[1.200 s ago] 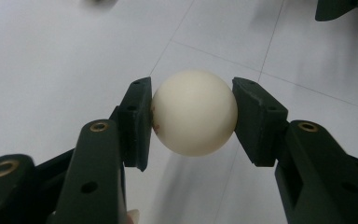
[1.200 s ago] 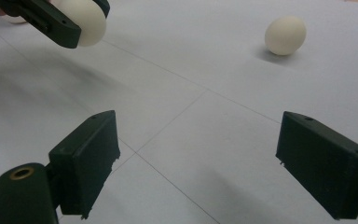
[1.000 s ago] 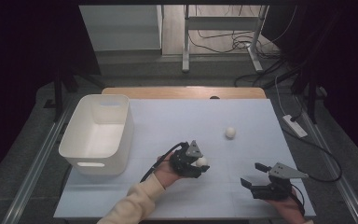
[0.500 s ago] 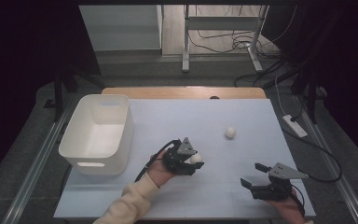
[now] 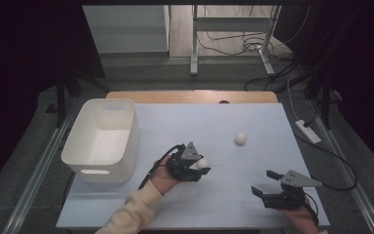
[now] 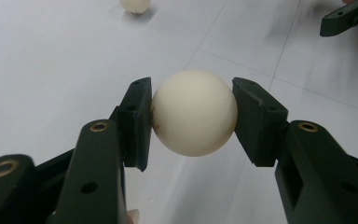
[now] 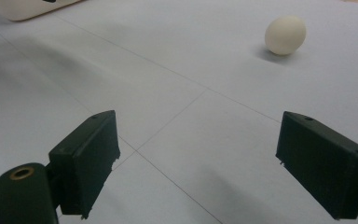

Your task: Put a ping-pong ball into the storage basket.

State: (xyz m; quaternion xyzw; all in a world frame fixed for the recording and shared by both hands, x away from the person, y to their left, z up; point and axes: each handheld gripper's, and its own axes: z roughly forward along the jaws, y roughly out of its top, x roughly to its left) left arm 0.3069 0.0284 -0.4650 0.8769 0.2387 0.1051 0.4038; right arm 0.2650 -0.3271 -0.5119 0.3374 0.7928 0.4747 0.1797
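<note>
held: left gripper [image 5: 198, 168] clamps white egg [image 5: 202, 164] at frame centre, just off the table [image 5: 214, 122] | target: white bin [image 5: 102, 139] lies left and slightly up-frame, well apart | other: second egg [image 5: 241, 138] up-right of centre, nearer right gripper [image 5: 264, 182], jaws wide, empty

High view overhead, gripper views close, low

White bin [image 5: 102, 139] — empty, upright, to the left of the left tongs, well apart. Second egg [image 5: 241, 138] lies on the table [image 5: 214, 122] beyond both tongs — between them, untouched.
</note>
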